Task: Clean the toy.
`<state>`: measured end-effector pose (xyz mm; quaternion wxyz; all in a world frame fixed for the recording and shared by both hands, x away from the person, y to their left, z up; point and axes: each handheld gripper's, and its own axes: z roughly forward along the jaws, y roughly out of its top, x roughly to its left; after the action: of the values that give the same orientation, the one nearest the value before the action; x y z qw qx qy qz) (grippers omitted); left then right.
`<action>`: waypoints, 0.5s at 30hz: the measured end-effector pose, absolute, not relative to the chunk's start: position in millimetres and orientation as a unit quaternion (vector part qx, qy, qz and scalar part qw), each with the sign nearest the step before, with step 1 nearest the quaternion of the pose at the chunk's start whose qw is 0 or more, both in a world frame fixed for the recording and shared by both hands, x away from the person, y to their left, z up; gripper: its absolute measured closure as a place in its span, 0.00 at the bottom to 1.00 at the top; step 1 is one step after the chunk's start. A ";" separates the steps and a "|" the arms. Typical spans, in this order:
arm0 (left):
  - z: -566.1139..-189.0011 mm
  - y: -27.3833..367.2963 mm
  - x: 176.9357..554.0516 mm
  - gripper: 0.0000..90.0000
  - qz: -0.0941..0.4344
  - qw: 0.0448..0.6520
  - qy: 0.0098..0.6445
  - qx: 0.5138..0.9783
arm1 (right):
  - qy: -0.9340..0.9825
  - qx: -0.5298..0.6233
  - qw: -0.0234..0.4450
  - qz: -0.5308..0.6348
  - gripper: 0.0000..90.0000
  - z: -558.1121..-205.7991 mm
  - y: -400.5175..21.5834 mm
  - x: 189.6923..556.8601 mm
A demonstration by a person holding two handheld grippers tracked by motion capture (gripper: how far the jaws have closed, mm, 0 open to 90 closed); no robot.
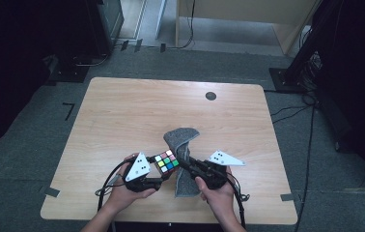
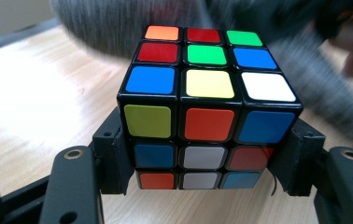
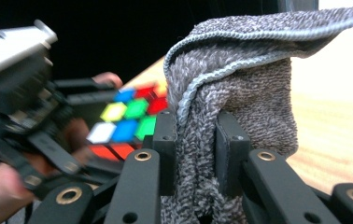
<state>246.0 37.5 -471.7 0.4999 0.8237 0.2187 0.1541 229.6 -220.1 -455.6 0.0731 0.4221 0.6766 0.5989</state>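
High view: left tool (image 1: pixel 160 180) clamped on the cube (image 1: pixel 166 161), held just above the table (image 1: pixel 122 111) at its near edge; right tool (image 1: pixel 186 166) pinched tight on a fold of grey cloth (image 1: pixel 182 140), which is draped right beside the cube. Risks, imo: the grip sits low on the cube's sides, so a hard wipe w/ the cloth could twist or pop it out; the cloth fold could also slip from the pads.
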 end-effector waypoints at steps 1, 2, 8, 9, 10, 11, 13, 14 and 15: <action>-472.2 36.8 245.6 0.38 0.154 0.498 0.217 0.825 | 0.675 0.421 0.075 0.601 0.83 -453.4 -220.9 228.9; -472.1 35.8 244.9 0.38 0.154 0.499 0.216 0.825 | 0.673 0.422 0.076 0.602 0.83 -452.7 -221.6 228.6; -471.1 38.3 247.0 0.38 0.159 0.496 0.225 0.823 | 0.676 0.432 0.066 0.593 0.83 -459.9 -221.5 232.0; -471.3 39.7 248.3 0.38 0.158 0.496 0.228 0.823 | 0.677 0.430 0.065 0.594 0.82 -459.6 -220.3 231.5; -471.5 40.9 249.3 0.38 0.157 0.497 0.231 0.822 | 0.678 0.427 0.065 0.595 0.82 -458.2 -219.0 230.4; -471.7 41.7 250.1 0.38 0.156 0.497 0.233 0.821 | 0.679 0.423 0.065 0.596 0.82 -456.2 -218.0 229.1; -472.0 41.6 250.0 0.38 0.155 0.496 0.233 0.822 | 0.680 0.417 0.071 0.599 0.82 -453.4 -217.4 228.2; -471.4 41.1 249.2 0.38 0.157 0.497 0.231 0.822 | 0.677 0.418 0.069 0.602 0.82 -452.9 -218.2 228.4; -470.5 41.0 248.4 0.38 0.157 0.498 0.229 0.821 | 0.676 0.418 0.068 0.603 0.82 -453.8 -218.9 229.2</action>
<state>248.4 41.0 -470.5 0.4984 0.8213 0.2286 0.1574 229.2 -218.9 -453.8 0.0679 0.4177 0.6762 0.6030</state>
